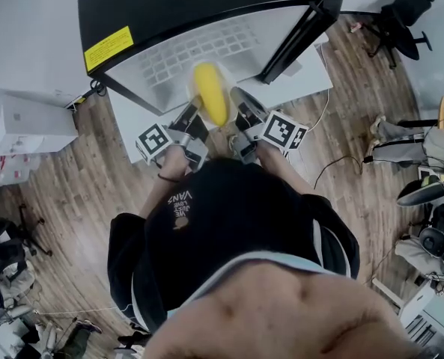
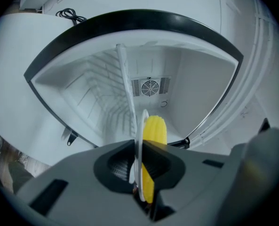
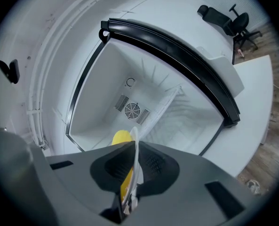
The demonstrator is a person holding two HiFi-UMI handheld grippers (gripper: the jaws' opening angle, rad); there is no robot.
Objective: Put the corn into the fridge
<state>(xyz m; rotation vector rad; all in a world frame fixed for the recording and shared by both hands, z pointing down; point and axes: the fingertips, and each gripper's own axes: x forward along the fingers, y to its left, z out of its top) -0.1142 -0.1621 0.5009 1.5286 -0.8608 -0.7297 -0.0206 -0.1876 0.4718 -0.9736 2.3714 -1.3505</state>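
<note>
Your left tongs (image 2: 139, 159) and right tongs (image 3: 132, 166) are each clamped tight on the rim of a thin white plate (image 2: 142, 123). The corn (image 1: 211, 93) lies on it between them, at upper centre. Ahead gapes the open fridge (image 1: 278, 28) (wire shelf (image 2: 124, 79) in front, fan vent (image 2: 150, 86) behind). A chair (image 1: 401, 10) stands upper right.

The fridge (image 1: 207, 6) is running off the head view's top edge. In front of it the corn (image 1: 211, 94) is showing blurred. The left gripper (image 2: 139, 149) and right gripper (image 3: 132, 149) are hiding its lower part, and the white plate (image 2: 142, 126) is showing edge-on only.
</note>
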